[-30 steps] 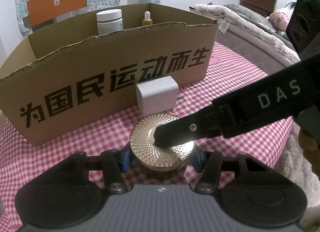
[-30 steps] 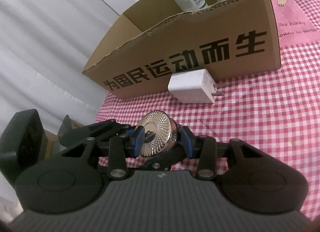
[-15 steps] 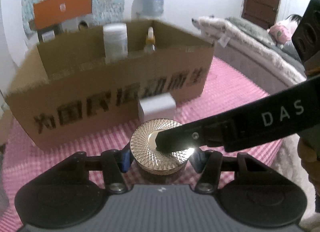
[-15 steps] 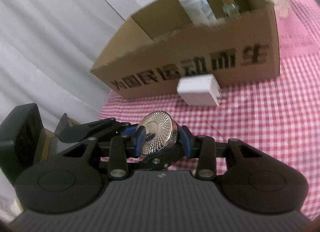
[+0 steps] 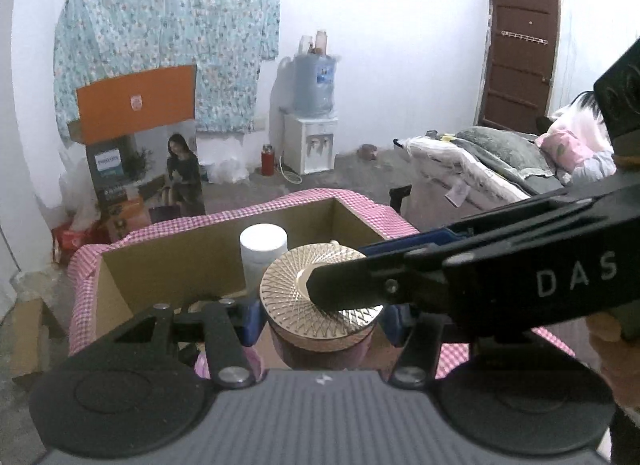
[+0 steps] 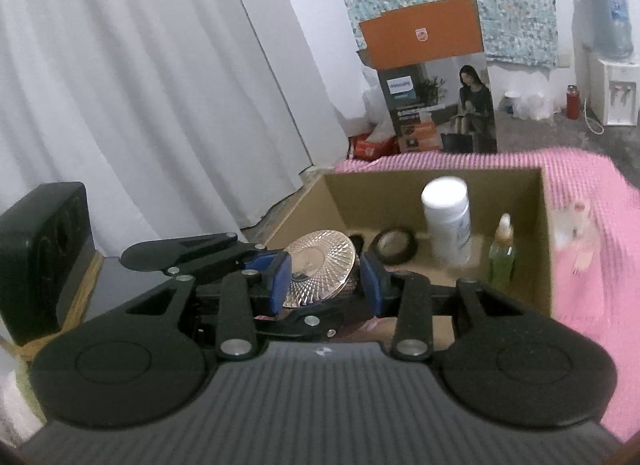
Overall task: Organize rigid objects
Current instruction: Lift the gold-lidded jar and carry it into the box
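Both claws pinch one gold-lidded jar point(image 5: 320, 297): left claw point(image 5: 320, 321) on its body, right claw point(image 6: 325, 279) on its lid. Uneven motion risks unseating that lid above the cardboard box point(image 6: 546, 233), at 12 o'clock.

Jar lid point(image 5: 320, 285) glossy faceted metal; box point(image 6: 440, 193) matt cardboard.

Both cameras ride close behind their tongs, tilted downward, sharing the cardboard box point(image 5: 168, 265) point(image 6: 380, 193) and far wall.
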Available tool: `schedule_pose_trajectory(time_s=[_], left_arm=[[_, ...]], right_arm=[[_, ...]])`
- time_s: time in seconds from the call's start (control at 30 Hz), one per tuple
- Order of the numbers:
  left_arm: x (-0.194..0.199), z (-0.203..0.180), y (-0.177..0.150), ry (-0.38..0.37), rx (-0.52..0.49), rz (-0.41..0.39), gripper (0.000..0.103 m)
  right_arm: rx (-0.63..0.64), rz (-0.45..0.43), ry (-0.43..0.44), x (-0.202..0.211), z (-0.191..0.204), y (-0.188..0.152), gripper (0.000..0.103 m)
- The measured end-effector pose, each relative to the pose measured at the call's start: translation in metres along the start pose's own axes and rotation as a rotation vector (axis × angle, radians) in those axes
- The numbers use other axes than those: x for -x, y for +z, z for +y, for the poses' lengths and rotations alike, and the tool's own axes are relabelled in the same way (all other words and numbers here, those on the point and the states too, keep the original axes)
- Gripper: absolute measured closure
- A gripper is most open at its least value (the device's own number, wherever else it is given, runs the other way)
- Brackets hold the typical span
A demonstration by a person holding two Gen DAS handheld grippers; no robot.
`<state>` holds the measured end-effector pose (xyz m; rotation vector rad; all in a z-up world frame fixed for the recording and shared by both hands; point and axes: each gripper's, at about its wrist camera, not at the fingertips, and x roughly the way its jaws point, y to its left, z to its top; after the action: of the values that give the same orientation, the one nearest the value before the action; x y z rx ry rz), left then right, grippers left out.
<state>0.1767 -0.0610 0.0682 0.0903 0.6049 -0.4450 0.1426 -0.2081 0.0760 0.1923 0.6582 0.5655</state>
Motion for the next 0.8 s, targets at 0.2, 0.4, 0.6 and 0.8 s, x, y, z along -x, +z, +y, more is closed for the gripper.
schedule_pose_trajectory(time_s=[0.2, 0.4, 0.6, 0.8], left_arm=[[-0.069, 0.029, 0.013, -0.084, 0.104, 0.166, 0.046], [-0.129, 0.047, 0.005, -0.115, 0.155, 0.345, 0.046], [-0.165, 0.056, 0.003, -0.127, 0.184, 0.464, 0.046], [-0.186, 0.061, 0.003, -0.132, 0.205, 0.565, 0.046]], right_arm=[[-0.062, 0.115, -0.037, -0.042, -0.038, 0.033, 0.065], [-0.141, 0.287, -0.066, -0.096, -0.078, 0.039, 0.066], [-0.175, 0.413, -0.086, -0.134, -0.102, 0.043, 0.066], [-0.194, 0.495, -0.080, -0.155, -0.114, 0.046, 0.068]])
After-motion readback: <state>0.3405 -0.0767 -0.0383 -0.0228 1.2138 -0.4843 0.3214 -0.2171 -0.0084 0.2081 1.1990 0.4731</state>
